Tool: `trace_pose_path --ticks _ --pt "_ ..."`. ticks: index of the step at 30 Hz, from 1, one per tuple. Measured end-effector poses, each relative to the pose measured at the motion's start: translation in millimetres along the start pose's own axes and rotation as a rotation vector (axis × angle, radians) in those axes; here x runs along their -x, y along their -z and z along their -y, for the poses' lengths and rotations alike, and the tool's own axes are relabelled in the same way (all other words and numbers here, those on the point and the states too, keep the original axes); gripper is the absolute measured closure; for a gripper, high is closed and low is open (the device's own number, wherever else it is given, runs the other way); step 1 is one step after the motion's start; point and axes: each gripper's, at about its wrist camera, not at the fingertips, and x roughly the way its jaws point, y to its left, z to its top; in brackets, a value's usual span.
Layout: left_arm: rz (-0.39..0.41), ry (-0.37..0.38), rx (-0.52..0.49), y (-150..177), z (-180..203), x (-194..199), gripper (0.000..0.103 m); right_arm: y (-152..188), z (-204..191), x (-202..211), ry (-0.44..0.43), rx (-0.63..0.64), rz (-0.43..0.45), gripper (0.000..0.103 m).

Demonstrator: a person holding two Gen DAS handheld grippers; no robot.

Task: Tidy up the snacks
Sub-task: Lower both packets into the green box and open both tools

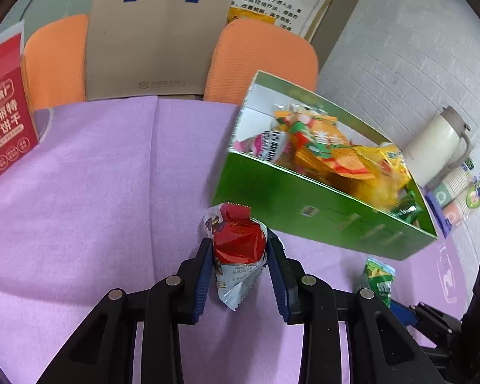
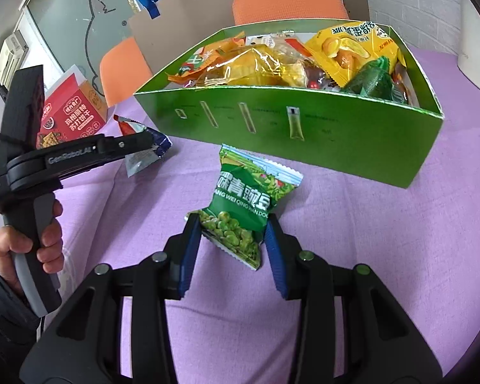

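Both grippers carry a packet. Right gripper (image 2: 230,240) has its blue pads clamped on the lower end of a green pea packet (image 2: 249,204); I read the packet's long axis as pointing up and away toward the green box (image 2: 304,134). That box sits just beyond it, toward the far right edge of the purple tablecloth (image 2: 384,256), already heaped with snacks. Left gripper (image 1: 240,262) pinches a red-and-silver packet (image 1: 238,240) mid-body, pads closed on both sides, held upright. From this gripper the box lies ahead and to the right. I judge the right gripper nearer the box, so its drop should come first: lift over the near wall, then release.
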Motion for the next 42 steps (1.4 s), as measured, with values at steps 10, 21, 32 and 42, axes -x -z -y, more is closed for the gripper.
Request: trace_pose_path --ticks 10,21,32,42 --pt "0.119 0.092 -0.073 -14 49 69 0.069 -16 -2 63 -0.033 0.04 0.164 0.061" --pt "0.146 0.058 -0.106 -75 104 42 0.069 -80 43 57 0.172 0.035 0.284 0.061" --pt "0.149 -0.022 -0.058 -79 106 -2 0.008 -85 46 20 0.097 0.227 0.244 0.01" --pt "0.152 -0.078 -0.025 -50 101 30 0.008 -66 54 60 0.112 0.113 0.252 0.003"
